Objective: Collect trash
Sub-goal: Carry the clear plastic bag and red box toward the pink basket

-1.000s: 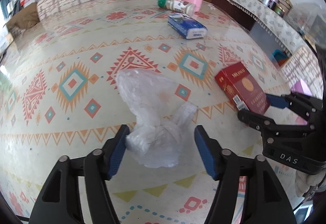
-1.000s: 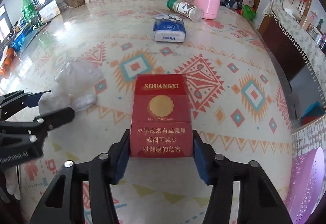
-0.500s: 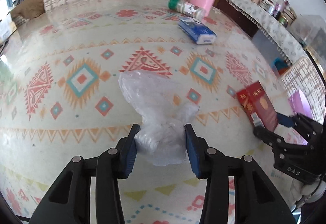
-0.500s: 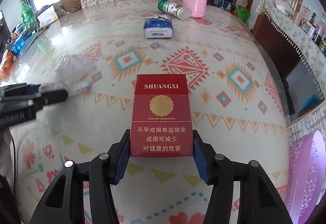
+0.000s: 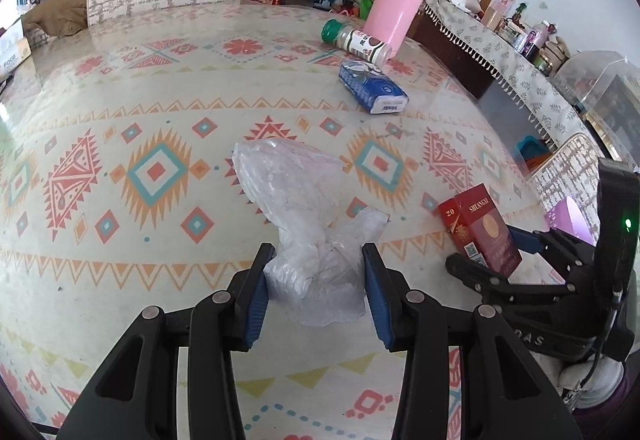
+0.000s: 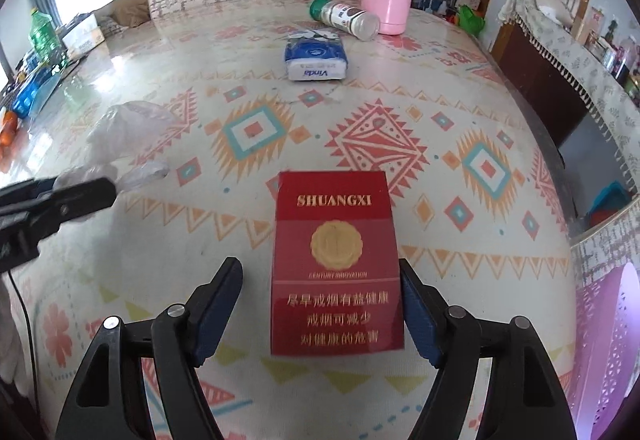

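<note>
While L tool [image 5: 314, 282] pinches the bag [image 5: 296, 208], lift it clear w/o tearing. R tool [image 6: 320, 304] just spread wide, letting go of the box [image 6: 336, 264]; the bin [image 6: 608, 344] sits near R.

Each gripper is black plastic: the left gripper [image 5: 314, 290] and right gripper [image 6: 318, 306] carry blue pads, silver pivot screws and angular linkage arms; a green light glows at the right edge of the left wrist view.

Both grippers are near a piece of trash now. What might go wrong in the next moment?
1. The right gripper has just been opening; its pads stand off the red cigarette box, which may drop or tip.
2. The left gripper pinches only the bunched end of the thin plastic bag, so the film could slip out.
</note>
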`<state>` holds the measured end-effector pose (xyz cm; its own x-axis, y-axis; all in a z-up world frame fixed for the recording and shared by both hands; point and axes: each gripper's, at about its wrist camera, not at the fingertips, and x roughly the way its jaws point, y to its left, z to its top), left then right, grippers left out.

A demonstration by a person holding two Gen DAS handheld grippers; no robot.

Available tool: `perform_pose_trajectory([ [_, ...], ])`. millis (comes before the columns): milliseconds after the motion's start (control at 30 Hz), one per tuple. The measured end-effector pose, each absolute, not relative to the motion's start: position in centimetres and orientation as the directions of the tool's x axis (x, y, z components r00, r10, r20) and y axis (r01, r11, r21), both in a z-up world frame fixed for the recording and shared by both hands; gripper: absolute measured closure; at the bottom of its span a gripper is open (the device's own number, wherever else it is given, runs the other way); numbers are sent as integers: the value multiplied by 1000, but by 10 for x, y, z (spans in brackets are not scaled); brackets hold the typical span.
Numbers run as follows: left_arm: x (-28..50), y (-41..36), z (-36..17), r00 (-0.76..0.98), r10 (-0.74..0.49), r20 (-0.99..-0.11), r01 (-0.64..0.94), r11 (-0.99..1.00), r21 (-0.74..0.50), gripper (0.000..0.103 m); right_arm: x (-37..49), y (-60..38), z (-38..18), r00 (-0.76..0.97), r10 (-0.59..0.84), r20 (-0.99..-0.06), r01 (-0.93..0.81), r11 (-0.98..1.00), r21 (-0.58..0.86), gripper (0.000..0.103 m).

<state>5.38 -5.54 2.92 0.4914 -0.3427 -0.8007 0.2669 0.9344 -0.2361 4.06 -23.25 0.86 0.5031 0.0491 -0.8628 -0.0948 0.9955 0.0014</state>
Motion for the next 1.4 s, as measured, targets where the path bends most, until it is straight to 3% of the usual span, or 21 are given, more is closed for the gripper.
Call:
perform_pose_trajectory([
  [67, 52, -58, 30, 493, -339, -801, 273, 935, -228, 61, 41, -234, 9, 508, 42, -860, -82, 997, 1, 28],
  [133, 52, -61, 30, 497, -334, -801, 277, 936, -218, 61, 40, -235, 12, 513, 40, -858, -75, 997, 2, 43],
  [833, 13, -105, 40, 551, -356, -755, 401, 906, -134, 61, -73, -265, 51, 653, 28, -757, -7, 999, 31, 43],
  [1400, -85, -97, 81, 652, -238, -720, 297, 954, -47, 60, -118, -284, 53, 703, 114, -702, 4, 986, 165, 43],
])
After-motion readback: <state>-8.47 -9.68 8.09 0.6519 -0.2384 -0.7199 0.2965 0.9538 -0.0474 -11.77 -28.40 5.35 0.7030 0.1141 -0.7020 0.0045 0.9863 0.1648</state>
